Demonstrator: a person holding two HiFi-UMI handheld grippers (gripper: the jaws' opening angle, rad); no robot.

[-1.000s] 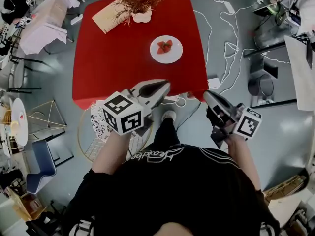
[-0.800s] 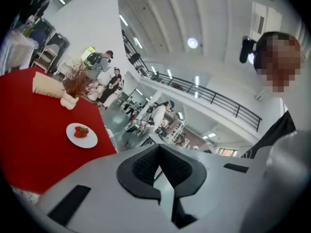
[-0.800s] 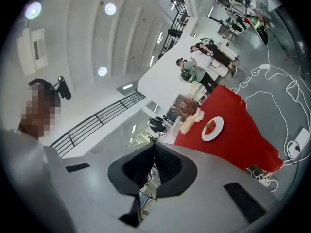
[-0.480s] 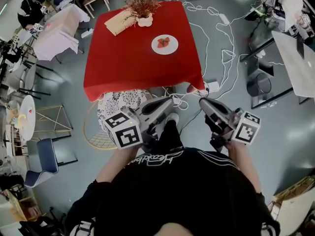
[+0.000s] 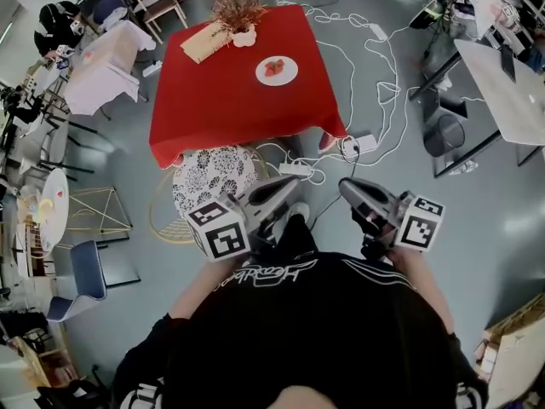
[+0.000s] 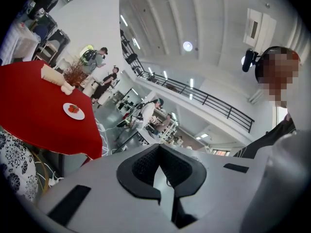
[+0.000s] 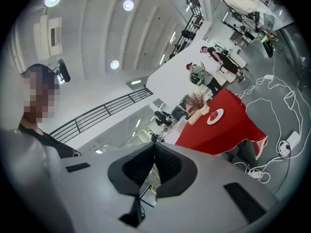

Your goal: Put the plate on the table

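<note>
A white plate (image 5: pixel 277 70) with red strawberries rests on the red table (image 5: pixel 213 100), far ahead of me in the head view. Both grippers are held close to my body, well short of the table, over the grey floor. My left gripper (image 5: pixel 285 191) is shut with nothing in it, and so is my right gripper (image 5: pixel 347 189). The left gripper view shows the plate (image 6: pixel 73 111) small on the red table (image 6: pixel 34 115), beyond the shut left gripper (image 6: pixel 158 165). In the right gripper view the plate (image 7: pixel 215 116) lies far past the shut right gripper (image 7: pixel 154 160).
A dried plant in a white vase (image 5: pixel 238 14) and a tan cloth (image 5: pixel 203 43) sit at the table's far side. A patterned round seat (image 5: pixel 211 175) stands at the near edge. White cables (image 5: pixel 375 92) and a power strip (image 5: pixel 293 169) lie on the floor. People (image 7: pixel 204 76) stand beyond the table.
The table and plate have drawn away and look smaller and higher in the head view. Both grippers have stayed shut and sunk lower, nearer my body.
</note>
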